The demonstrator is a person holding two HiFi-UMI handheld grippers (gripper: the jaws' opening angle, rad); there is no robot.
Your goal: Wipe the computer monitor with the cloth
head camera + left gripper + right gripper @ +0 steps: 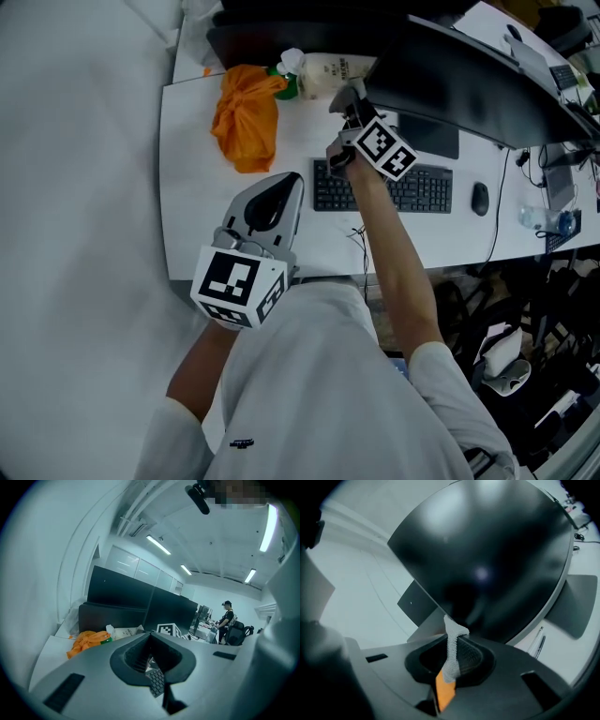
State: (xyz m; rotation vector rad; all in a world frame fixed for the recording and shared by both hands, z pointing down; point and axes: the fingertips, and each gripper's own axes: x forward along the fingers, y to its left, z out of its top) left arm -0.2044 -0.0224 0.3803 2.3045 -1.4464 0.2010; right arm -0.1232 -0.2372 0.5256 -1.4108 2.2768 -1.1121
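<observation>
In the head view, the left gripper (289, 185) sits at lower centre-left above the front edge of the white desk (192, 197). Its jaws are together with nothing in them. The right gripper (351, 101) reaches to upper centre, its tip at the near edge of the dark monitor (469, 84), which fills the upper right. An orange bundle (246, 117) lies on the desk at upper left, with a white bottle (323, 73) just to its right. A black keyboard (384, 187) lies below the right gripper, and a mouse (479, 198) lies to the keyboard's right.

In the left gripper view, the two jaws meet in a closed seam at lower centre, empty, with a bit of the keyboard showing through the gap beneath. The orange bundle is at middle left, and a person (228, 620) stands far off at right.

In the right gripper view, the jaws are clamped on a grey, nubbly cloth (451, 658), which stands up from between them at lower centre. An orange strip shows under it. The cloth's upper tip lies against the lower edge of the monitor screen, which fills the upper centre and right; whether they touch I cannot tell. Two pens (536, 644) lie on the desk at lower right.
</observation>
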